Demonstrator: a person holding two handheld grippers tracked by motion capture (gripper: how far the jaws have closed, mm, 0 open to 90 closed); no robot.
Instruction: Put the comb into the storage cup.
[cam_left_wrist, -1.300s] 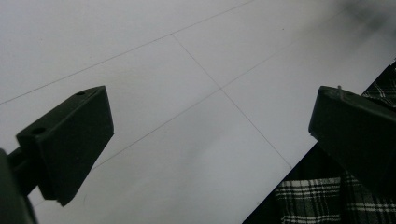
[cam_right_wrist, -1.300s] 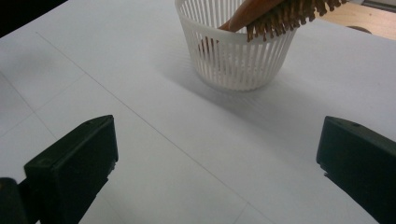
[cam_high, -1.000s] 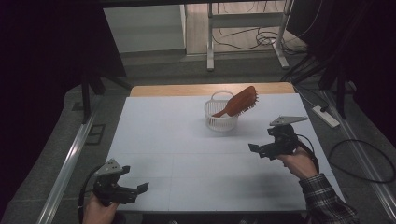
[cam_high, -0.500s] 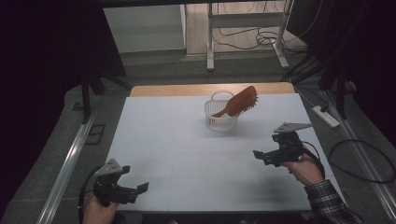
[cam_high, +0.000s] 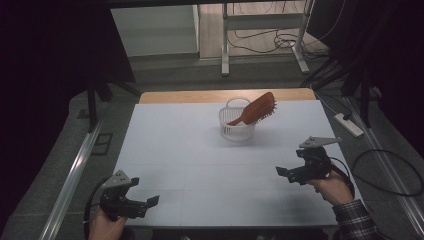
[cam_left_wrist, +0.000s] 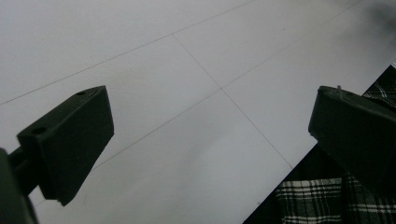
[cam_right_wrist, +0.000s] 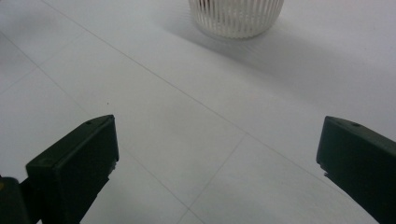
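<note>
A small white ribbed basket (cam_high: 237, 122) stands at the far middle of the white table (cam_high: 190, 150), and its lower wall shows at the top of the right gripper view as the basket (cam_right_wrist: 236, 16). A reddish-brown hairbrush (cam_high: 256, 109) leans in it, bristle head up and to the right. My right gripper (cam_high: 287, 174) hovers open over the table's near right, held by a hand in a plaid sleeve, its jaws wide apart and empty. My left gripper (cam_high: 145, 204) rests open at the near left corner, with nothing between its jaws.
A wooden strip (cam_high: 225, 95) runs along the table's far edge. A power strip (cam_high: 348, 124) and cables lie on the floor to the right. A metal rail (cam_high: 75, 170) runs along the left side. A plaid sleeve (cam_left_wrist: 322, 200) shows past the table's edge in the left gripper view.
My right gripper has drawn back toward the near right of the table, away from the basket. The left gripper has stayed put.
</note>
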